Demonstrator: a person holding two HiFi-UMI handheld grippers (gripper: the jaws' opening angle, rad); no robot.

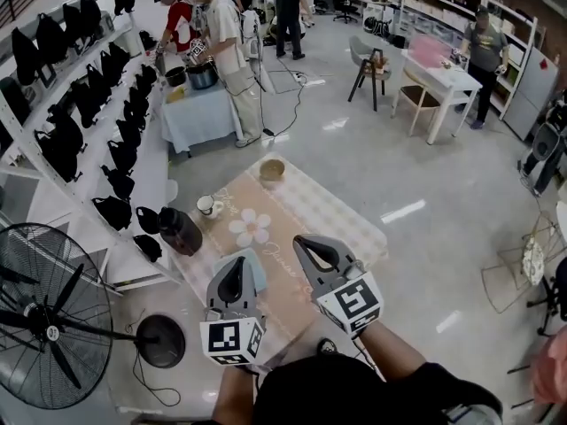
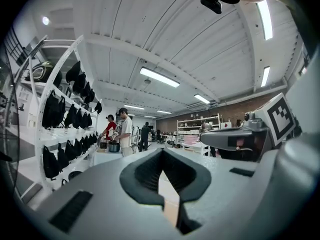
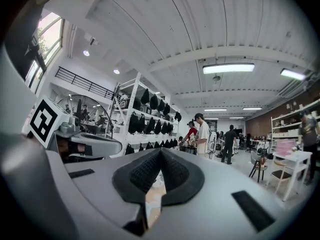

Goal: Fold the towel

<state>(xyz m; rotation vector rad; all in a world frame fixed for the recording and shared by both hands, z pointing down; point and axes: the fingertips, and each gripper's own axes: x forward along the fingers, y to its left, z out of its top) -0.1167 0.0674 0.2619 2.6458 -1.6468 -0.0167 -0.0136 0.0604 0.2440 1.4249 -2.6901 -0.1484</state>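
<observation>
A light blue towel (image 1: 258,271) lies on the near left part of a low table with a beige flowered cloth (image 1: 301,204); my left gripper hides part of it. In the head view the left gripper (image 1: 236,269) hovers over the towel, shut and empty. The right gripper (image 1: 306,245) hangs level over the cloth just right of it, also shut with nothing between its pads. In the left gripper view the dark pads (image 2: 150,170) meet at the tips. The right gripper view shows its pads (image 3: 172,171) closed the same way.
On the cloth stand a tan bowl (image 1: 272,170) at the far end, a white cup (image 1: 209,206) and a dark jug (image 1: 180,231) on the left edge. A big floor fan (image 1: 49,317) and a rack of black bags (image 1: 84,96) stand left. People work at a far table (image 1: 199,113).
</observation>
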